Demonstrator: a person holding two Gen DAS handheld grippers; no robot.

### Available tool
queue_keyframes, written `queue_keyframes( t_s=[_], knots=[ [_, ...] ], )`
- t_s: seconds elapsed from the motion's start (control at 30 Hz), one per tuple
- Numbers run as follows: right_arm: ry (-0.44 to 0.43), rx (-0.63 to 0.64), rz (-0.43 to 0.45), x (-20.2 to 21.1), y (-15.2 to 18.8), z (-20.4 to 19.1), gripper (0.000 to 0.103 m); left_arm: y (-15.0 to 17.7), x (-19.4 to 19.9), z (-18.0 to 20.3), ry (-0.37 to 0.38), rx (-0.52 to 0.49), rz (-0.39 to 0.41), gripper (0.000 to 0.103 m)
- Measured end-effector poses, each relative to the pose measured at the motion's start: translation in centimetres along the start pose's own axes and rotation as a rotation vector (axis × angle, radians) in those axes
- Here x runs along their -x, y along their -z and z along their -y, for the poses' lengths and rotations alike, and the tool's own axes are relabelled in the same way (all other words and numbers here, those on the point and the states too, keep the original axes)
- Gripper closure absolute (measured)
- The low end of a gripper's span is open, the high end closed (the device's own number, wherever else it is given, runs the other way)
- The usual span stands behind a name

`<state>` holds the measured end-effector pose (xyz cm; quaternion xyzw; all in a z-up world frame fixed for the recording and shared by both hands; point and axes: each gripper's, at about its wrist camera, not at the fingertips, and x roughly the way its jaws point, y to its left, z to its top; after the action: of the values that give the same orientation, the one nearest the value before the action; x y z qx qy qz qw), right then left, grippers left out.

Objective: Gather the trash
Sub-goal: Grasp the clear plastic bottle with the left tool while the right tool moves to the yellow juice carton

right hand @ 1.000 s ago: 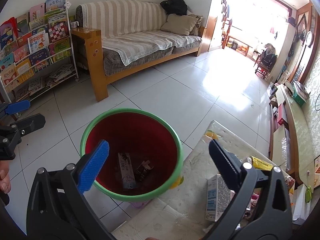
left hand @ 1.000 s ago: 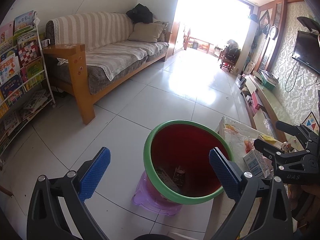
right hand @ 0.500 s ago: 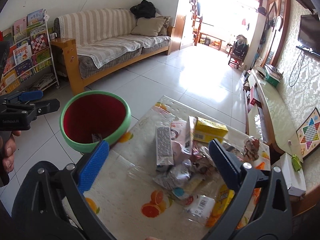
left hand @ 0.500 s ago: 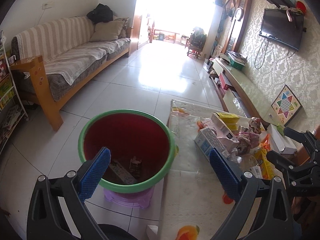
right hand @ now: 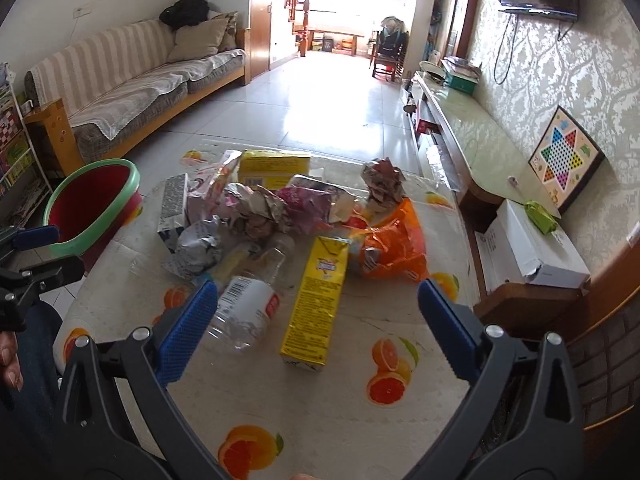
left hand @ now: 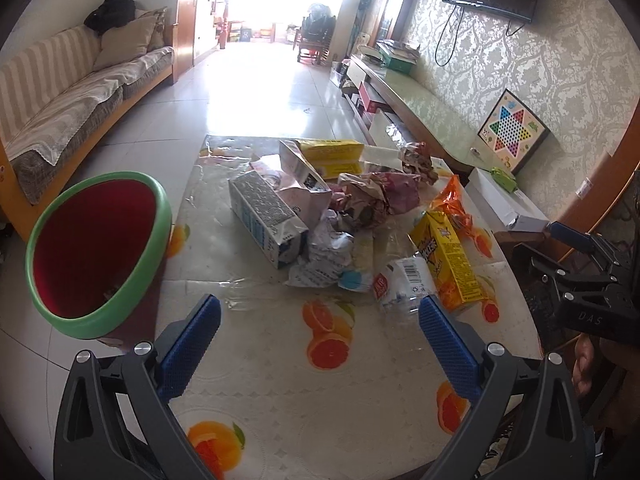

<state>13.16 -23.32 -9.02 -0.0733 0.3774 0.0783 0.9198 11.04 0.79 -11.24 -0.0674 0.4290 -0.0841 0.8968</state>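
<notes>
A pile of trash lies on the table [left hand: 280, 380]: a blue-white carton [left hand: 266, 218], crumpled paper [left hand: 330, 252], a clear plastic bottle [right hand: 246, 308], a yellow juice carton [right hand: 316, 304], an orange wrapper [right hand: 394, 246] and a yellow box [left hand: 332, 156]. The red bin with a green rim [left hand: 96, 248] stands left of the table and also shows in the right wrist view [right hand: 94, 200]. My left gripper [left hand: 320, 330] is open and empty over the table's near part. My right gripper [right hand: 318, 316] is open and empty above the bottle and the yellow carton.
A striped sofa [left hand: 68, 92] stands along the left wall. A low TV cabinet [right hand: 472, 136] runs along the right wall with a white box [right hand: 532, 244] and a checkers board [right hand: 564, 160]. A bookshelf [right hand: 12, 148] is at far left.
Both grippers have swung right from over the red bin to over the trash pile on the table. Both stayed open and empty.
</notes>
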Motion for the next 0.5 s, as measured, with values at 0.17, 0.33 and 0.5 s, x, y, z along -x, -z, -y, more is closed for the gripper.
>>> queue_keyframes(
  t_s=[0.17, 0.33, 0.5],
  knots=[
    [0.031, -0.067, -0.019, -0.2, 1.8, 3.7, 0.005, 0.3, -2.6, 2.7, 0.03, -0.013, -0.07, 0.008],
    [0.042, -0.102, -0.04, -0.2, 3.6, 5.9, 0.005, -0.3, -6.0, 5.4, 0.056, -0.037, -0.146, 0.008],
    [0.049, -0.144, -0.046, 0.1, 4.8, 7.4, 0.005, -0.6, -9.7, 7.5, 0.022, -0.054, -0.218, 0.008]
  ],
)
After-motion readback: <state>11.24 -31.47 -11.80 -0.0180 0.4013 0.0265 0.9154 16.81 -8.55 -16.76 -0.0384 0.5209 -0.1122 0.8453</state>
